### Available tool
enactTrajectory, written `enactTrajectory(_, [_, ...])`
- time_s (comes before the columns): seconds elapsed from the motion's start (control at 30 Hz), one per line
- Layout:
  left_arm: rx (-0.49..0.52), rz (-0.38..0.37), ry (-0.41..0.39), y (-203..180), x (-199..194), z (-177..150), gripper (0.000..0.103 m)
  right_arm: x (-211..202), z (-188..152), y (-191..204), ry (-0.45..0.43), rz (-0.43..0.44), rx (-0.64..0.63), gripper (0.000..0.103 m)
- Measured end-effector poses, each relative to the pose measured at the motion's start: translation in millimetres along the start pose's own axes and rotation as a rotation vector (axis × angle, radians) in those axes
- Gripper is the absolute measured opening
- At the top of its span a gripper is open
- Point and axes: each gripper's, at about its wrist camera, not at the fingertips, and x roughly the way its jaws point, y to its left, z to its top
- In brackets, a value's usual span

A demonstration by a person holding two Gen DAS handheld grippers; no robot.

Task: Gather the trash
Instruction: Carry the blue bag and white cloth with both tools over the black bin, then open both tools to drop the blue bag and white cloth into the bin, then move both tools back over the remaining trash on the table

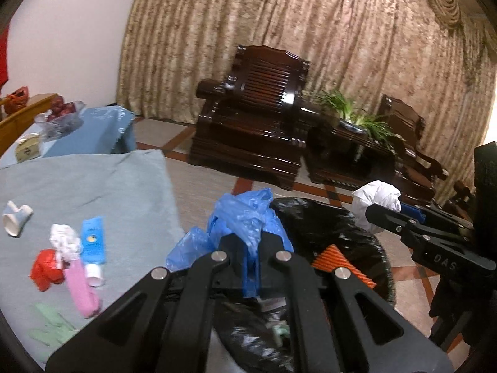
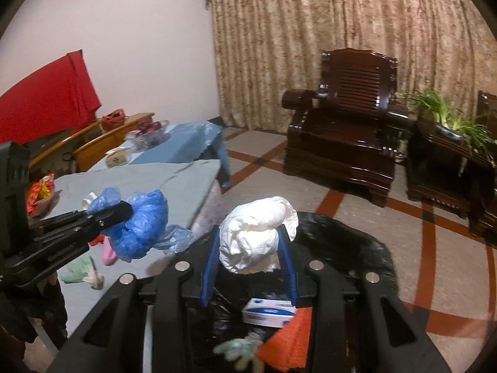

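My left gripper (image 1: 251,242) is shut on a crumpled blue plastic bag (image 1: 245,214) and holds it over the near rim of a black-lined trash bin (image 1: 354,242). The blue plastic bag also shows in the right wrist view (image 2: 139,223). My right gripper (image 2: 248,248) is shut on a wad of white paper (image 2: 254,233), above the bin (image 2: 341,242). In the bin lie an orange ribbed item (image 2: 292,342), a blue-white box (image 2: 268,310) and a green glove (image 2: 239,351). More trash lies on the table: a red bag (image 1: 43,267), white wad (image 1: 63,239), pink item (image 1: 82,289), blue tube (image 1: 92,242).
The table with a grey-blue cloth (image 1: 102,186) is on the left, with a white pipe fitting (image 1: 15,217) and green gloves (image 1: 49,326). A second blue-covered table (image 1: 93,130) holds a fruit bowl. A dark wooden armchair (image 1: 257,124) and plant stand (image 1: 357,143) stand beyond on tiled floor.
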Motion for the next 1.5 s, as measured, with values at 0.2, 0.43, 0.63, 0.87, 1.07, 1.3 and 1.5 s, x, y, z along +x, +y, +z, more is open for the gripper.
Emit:
enactTrajectory(0.2, [0.03,-0.05,0.025,-28,22,-1,0.002,-6,-4,-19,0.006,-0.04,0.009,0.035])
enactTrajectory(0.43, [0.055,-0.078,0.064,-48,46,-10,0.002,-4,-11,-34,0.023,-0.07,0.022,0.035])
enactTrajectory(0.63, [0.061,-0.09,0.09,-54,60,-16,0.002,3,-23,-48,0.051,-0.087,0.037,0.035])
enactTrajectory(0.87, [0.049,-0.112,0.119,-57,73,-19,0.035,8,-33,-63,0.081,-0.124,0.054,0.044])
enactTrajectory(1.07, [0.013,-0.11,0.115,-44,67,-18,0.062,7,-35,-67,0.076,-0.145,0.052,0.078])
enactTrajectory(1.3, [0.004,-0.005,0.047,-23,40,-11,0.09,4,-31,-58,0.036,-0.133,0.055,0.097])
enactTrajectory(1.5, [-0.013,0.083,0.008,9,10,-3,0.091,9,-25,-38,0.025,-0.091,0.032,0.097])
